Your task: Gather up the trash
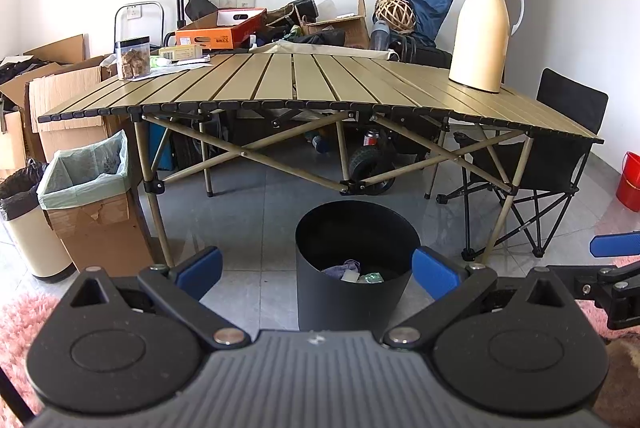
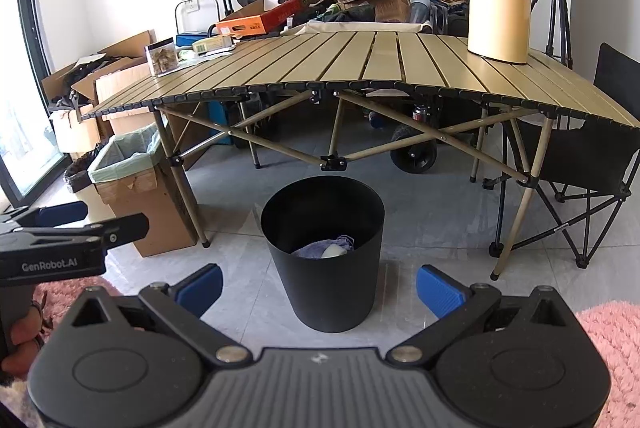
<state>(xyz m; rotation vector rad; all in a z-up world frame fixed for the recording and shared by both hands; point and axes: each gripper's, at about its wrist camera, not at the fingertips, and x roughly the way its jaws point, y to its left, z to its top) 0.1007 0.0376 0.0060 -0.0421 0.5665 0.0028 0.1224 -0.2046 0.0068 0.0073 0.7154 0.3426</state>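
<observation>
- Your left gripper [image 1: 318, 270], black with blue finger pads, has its jaws spread wide and holds nothing; it hangs above the grey tiled floor [image 1: 256, 284], facing the bin.
- Your right gripper [image 2: 319, 282], of the same build, is likewise spread wide and empty.
- The round black plastic trash bin [image 2: 326, 268] stands upright on the floor, just in front of the table and between the fingers of each gripper in both views.
- Inside the bin lies the collected trash [image 1: 354, 270]: a crumpled bluish-purple cloth, a pale rounded piece and a small greenish wrapper, resting at the bottom.
- The tan slatted folding table [image 1: 320, 80] stands behind the bin; a cream thermos jug with a grey lid [image 1: 486, 28] stands upright near its right end, and a clear jar of brown pieces [image 1: 133, 58] stands at its far left corner.
- A cardboard box lined with a pale green bag [image 1: 86, 188] sits on the floor beside the table's left leg.
- A black folding camp chair [image 2: 592, 164] stands at the table's right end.
- Pink shag rug [image 2: 616, 344] shows at the lower edges.
</observation>
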